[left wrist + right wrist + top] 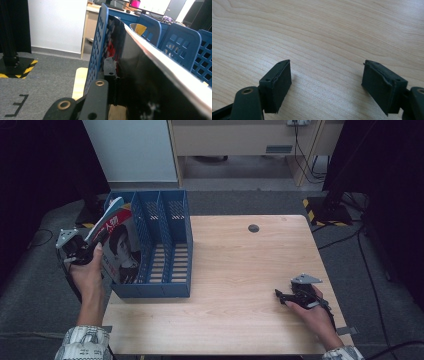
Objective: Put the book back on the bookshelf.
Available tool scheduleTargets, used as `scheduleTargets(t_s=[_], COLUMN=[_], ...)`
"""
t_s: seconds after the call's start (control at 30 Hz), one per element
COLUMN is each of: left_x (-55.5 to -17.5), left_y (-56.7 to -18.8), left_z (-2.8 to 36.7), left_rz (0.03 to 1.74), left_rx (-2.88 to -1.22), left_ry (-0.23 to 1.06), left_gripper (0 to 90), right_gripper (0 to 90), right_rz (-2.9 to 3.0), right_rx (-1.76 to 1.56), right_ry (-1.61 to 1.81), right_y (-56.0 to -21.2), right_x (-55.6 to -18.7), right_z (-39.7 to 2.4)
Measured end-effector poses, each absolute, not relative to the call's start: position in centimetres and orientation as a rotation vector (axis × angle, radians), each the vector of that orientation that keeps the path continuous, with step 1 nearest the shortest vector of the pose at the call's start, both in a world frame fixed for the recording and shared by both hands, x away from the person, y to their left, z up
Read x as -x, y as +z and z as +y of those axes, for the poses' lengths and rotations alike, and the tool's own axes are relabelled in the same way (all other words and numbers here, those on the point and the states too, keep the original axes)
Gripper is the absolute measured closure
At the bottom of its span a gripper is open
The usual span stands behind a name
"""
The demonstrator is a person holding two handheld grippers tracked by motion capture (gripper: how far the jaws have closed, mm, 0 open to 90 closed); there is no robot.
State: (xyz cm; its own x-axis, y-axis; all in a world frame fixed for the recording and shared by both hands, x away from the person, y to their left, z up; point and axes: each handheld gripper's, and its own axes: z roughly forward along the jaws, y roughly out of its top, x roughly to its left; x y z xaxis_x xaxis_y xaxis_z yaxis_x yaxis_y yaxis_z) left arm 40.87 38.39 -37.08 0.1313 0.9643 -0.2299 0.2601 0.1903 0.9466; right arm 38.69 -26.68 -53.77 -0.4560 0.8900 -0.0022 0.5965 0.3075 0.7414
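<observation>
**Magazine gripped at the rack's left slot**

The left gripper is clenched on a magazine, whose glossy cover runs up and away from the jaws, leaning tilted in the leftmost slot of the blue rack. The right gripper rests on the table, jaws spread wide with only bare wood between them.

Left gripper with its jaws clamped on the edge of a magazine, whose dark cover runs diagonally from upper centre to lower right. Just left of it stands the perforated blue wall of a file rack; further dividers rise at right. Below: table edge, grey floor, black stand base.
</observation>
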Motion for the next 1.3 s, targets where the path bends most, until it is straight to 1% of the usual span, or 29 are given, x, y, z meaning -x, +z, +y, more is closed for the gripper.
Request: scheduleTargets(t_s=[0.27,0.3,0.57,0.8,0.83,0.97,1.3], left_x=[-41.1,-41.1,-41.3,-42.2,-42.5,-43.0,-44.8], left_y=[-36.4,-36.0,-34.3,-32.5,-32.3,-31.8,-31.6], left_z=[38.7,38.8,38.9,38.7,38.6,38.4,38.1], left_rz=[1.391,1.392,1.394,1.398,1.401,1.401,1.434], left_rx=[-1.343,-1.371,-1.438,-1.494,-1.517,-1.556,-1.618], left_ry=[0.801,0.812,0.850,0.861,0.863,0.873,0.840], left_gripper=[82.2,81.1,76.0,64.7,64.7,60.1,59.4], right_gripper=[23.5,23.5,23.5,23.5,23.5,23.5,23.5], right_rz=[2.167,2.167,2.166,2.166,2.167,2.167,2.167], right_rx=[-1.322,-1.323,-1.323,-1.323,-1.323,-1.323,-1.323], right_ry=[0.959,0.960,0.959,0.959,0.959,0.959,0.959], right_y=[-53.8,-53.8,-53.8,-53.8,-53.8,-53.8,-53.8], right_x=[-38.7,-38.7,-38.7,-38.7,-38.7,-38.7,-38.7], right_z=[-26.7,-26.7,-26.7,-26.7,-26.7,-26.7,-26.7])
